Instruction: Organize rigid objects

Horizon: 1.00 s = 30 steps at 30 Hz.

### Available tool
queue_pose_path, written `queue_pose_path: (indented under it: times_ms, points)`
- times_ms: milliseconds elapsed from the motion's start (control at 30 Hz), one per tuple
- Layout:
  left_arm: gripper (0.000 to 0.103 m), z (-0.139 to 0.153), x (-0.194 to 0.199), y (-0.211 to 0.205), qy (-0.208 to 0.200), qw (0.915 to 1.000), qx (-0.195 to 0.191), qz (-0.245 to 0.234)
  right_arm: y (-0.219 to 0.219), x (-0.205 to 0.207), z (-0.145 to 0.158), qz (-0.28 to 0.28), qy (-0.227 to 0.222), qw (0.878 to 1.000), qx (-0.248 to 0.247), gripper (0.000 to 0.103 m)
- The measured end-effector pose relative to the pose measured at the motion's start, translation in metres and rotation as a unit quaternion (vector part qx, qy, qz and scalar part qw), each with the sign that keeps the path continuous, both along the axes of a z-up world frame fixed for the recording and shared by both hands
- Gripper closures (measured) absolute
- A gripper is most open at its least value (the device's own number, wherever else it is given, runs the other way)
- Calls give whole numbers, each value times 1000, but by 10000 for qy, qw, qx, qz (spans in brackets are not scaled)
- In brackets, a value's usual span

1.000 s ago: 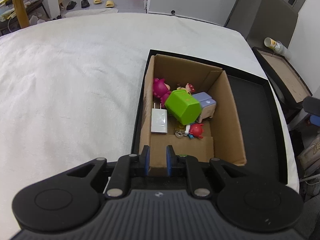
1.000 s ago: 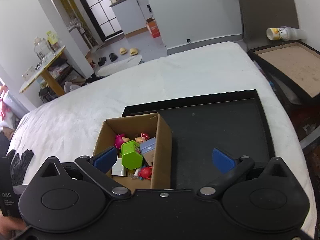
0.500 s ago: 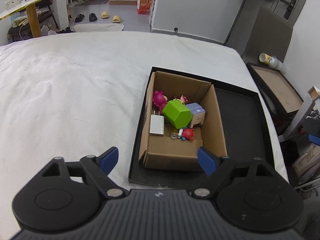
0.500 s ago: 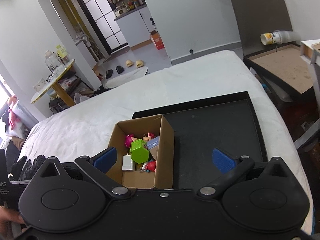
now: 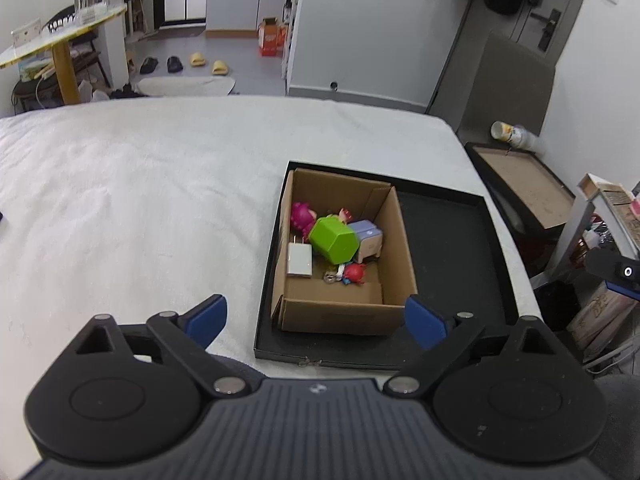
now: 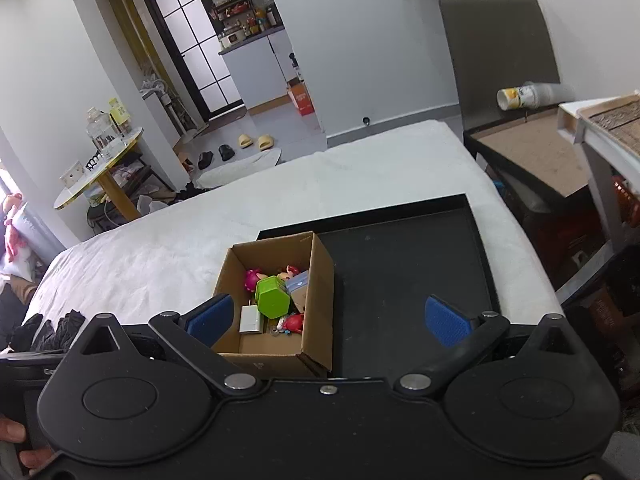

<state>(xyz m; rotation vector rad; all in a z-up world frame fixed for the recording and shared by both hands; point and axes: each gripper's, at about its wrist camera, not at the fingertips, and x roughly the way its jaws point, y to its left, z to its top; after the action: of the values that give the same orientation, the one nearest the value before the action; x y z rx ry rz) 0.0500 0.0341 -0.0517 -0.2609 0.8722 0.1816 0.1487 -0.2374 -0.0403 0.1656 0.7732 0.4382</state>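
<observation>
A cardboard box (image 5: 396, 240) sits in the left part of a black tray (image 5: 452, 248) on a white bed. Inside lie a green hexagonal container (image 5: 334, 239), a white charger (image 5: 299, 260), a pink figure (image 5: 302, 216), a lilac-topped box (image 5: 370, 238) and a small red toy (image 5: 354, 272). My left gripper (image 5: 316, 322) is open and empty, held back above the tray's near edge. My right gripper (image 6: 326, 320) is open and empty, above the box (image 6: 320, 280) and tray (image 6: 404, 272). The green container (image 6: 272, 298) shows there too.
The white bed (image 5: 140, 200) stretches left of the tray. A dark crate with a brown board (image 5: 528, 184) and a tipped cup (image 5: 512, 134) stand at the right. A wooden table (image 6: 100, 168) and slippers (image 6: 254, 142) are beyond the bed.
My left gripper has opened from shut and both grippers have pulled back and up, so the box looks smaller and farther away.
</observation>
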Motion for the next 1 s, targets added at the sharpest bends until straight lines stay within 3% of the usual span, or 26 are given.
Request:
queue_pose_path:
  times_ms: [700, 1000]
  points:
    - [6, 50, -73, -30, -526, 9976, 305, -329, -28, -61, 36, -38, -404, 9990, -171, 0]
    - [6, 56, -97, -44, -629, 9961, 336, -511, -30, -84, 49, 119, -585, 9981, -131, 0]
